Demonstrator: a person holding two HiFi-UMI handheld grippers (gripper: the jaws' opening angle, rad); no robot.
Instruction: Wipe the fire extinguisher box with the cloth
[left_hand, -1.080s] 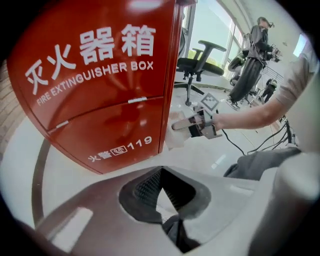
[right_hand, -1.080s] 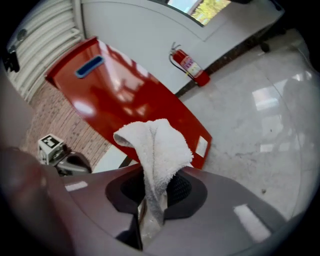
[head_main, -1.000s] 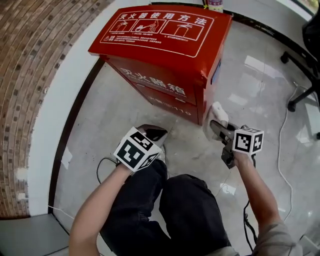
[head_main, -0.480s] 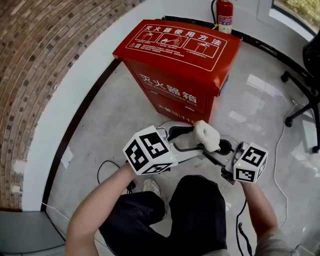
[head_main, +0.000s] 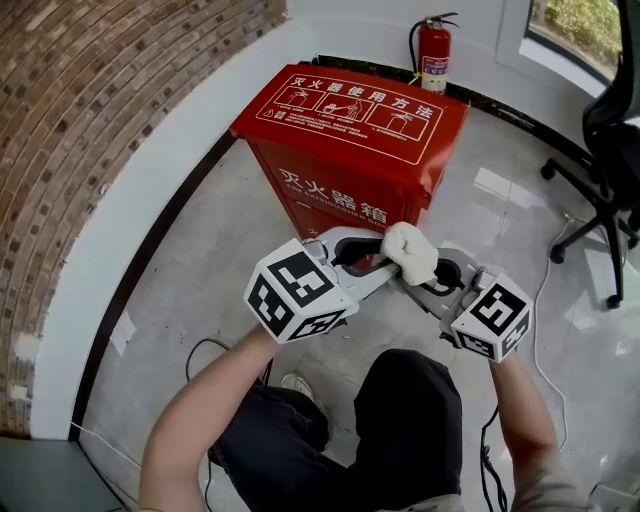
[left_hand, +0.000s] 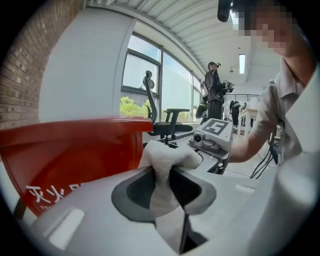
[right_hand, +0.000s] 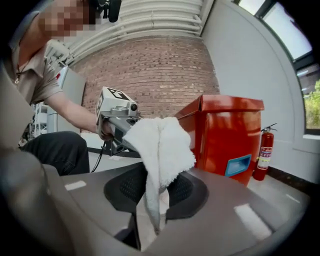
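A brick wall curves along the left, with pale polished floor running beside it. On the floor, close to the wall's white base, stands the red box. Its lid is down, so what it holds cannot be seen. The lid bears a white panel of pictures and lettering, and more white lettering runs across the front.

Just in front of the box, held above the floor, the two tongs meet nose to nose. The left tongs reach in from the left and are closed on a fold of the white cloth. The left gripper view shows the cloth pinched tight between the dark pads and bunching up beyond the tips, with the box's lid edge behind it. The right tongs come in from the right and are clamped on the same cloth. In the right gripper view the cloth stands up from the closed jaws and droops over them. The cloth is not touching the box. That view also shows a blue handle recess in the box's side.

A red extinguisher stands upright on the floor behind the box, near the wall. A black chair is at the right edge.
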